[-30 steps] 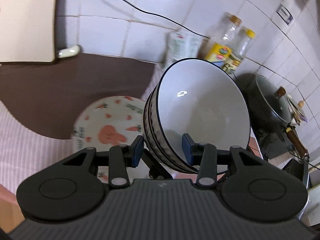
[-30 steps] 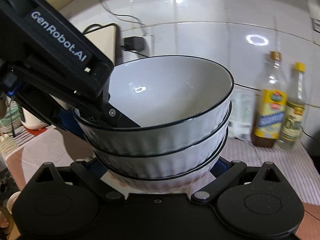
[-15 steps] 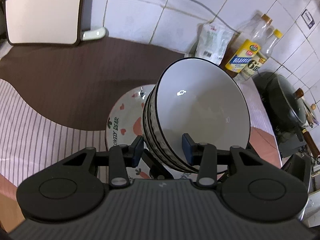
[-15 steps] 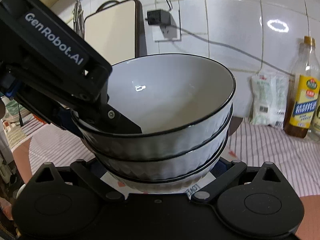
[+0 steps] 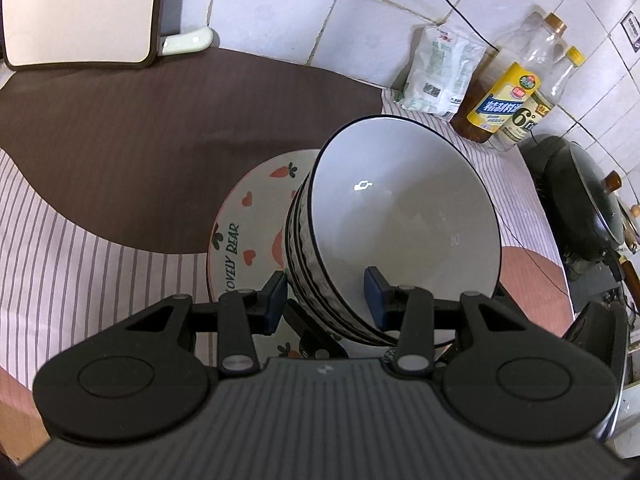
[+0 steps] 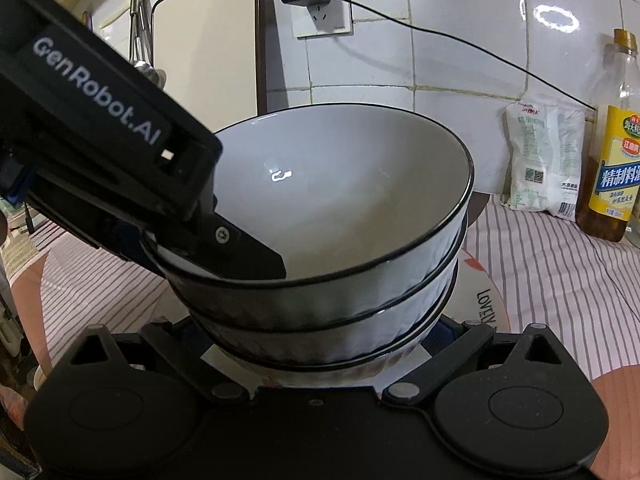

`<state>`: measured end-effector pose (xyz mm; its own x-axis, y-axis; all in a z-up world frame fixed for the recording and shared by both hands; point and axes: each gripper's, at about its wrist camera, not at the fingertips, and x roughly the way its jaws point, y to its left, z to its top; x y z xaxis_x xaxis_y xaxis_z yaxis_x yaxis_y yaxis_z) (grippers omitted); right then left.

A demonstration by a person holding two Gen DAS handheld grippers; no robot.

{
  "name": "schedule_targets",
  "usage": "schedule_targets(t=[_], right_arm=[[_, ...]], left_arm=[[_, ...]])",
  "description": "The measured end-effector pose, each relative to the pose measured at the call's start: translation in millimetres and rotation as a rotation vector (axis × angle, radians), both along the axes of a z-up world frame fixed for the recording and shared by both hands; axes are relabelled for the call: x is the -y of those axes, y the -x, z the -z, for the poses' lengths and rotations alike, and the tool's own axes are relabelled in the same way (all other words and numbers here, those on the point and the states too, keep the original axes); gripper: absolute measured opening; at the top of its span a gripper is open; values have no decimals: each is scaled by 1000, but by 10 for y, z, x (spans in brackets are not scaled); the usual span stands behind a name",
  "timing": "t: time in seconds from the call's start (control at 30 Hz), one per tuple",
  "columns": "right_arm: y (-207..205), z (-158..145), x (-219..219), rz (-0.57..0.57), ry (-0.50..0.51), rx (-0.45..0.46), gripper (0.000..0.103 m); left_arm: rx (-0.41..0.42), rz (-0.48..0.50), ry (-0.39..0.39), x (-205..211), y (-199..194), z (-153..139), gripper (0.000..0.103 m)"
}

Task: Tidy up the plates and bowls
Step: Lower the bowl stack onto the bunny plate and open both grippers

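Left gripper (image 5: 325, 295) fingers clamped on stacked bowls' (image 5: 400, 220) rim above cartoon plate (image 5: 240, 216); right gripper (image 6: 316, 332) fingers straddle stack base, grip unclear. Tilted stack could slip, chipping plate.

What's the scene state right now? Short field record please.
held: stack of bowls, three nested, by the rims
left gripper: shut on the stack's rim
right gripper: around the bottom bowl, contact hidden
below: carrot plate, gap or contact unclear
surface: striped cloth
by the wall: oil bottle, white bag
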<state>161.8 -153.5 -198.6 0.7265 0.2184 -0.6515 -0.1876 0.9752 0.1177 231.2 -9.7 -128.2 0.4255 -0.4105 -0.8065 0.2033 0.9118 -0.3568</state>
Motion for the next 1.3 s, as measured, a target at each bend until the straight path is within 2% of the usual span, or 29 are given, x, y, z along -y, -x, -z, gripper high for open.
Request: schedule_targets(t=[0.27,0.53,0.7,0.73,0.87,1.0,1.07,1.2,1.3], right_arm=[[6,35,-27,-4,8,5,101],[-86,-11,-15,1,-6,-79,101],[-64,-127,-73,6,63,-110,101],[-38,-160,-88,10,75,-116,101],[145,-327,-81,41,89,-117,101],[402,-548,2,75,54,-113,101],[525,-684,60,82,22,-82,101],[731,-993,182,149,23,3,101],[890,-1221,295,178,-10,25,101]], left_arm=[[-9,-17,15,-22,-34,56,42],[-25,-40,14,8,-66,60,43],[7,-75,-12,34,-12,25,47],[21,-81,-29,39,16,-5,50],[74,-46,-78,58,128,-192,52],[109,-55,-71,-17,271,-398,54],[131,-51,-77,-39,371,-497,54],[167,-23,-86,-5,616,-747,55],[191,-14,-81,26,803,-931,56]])
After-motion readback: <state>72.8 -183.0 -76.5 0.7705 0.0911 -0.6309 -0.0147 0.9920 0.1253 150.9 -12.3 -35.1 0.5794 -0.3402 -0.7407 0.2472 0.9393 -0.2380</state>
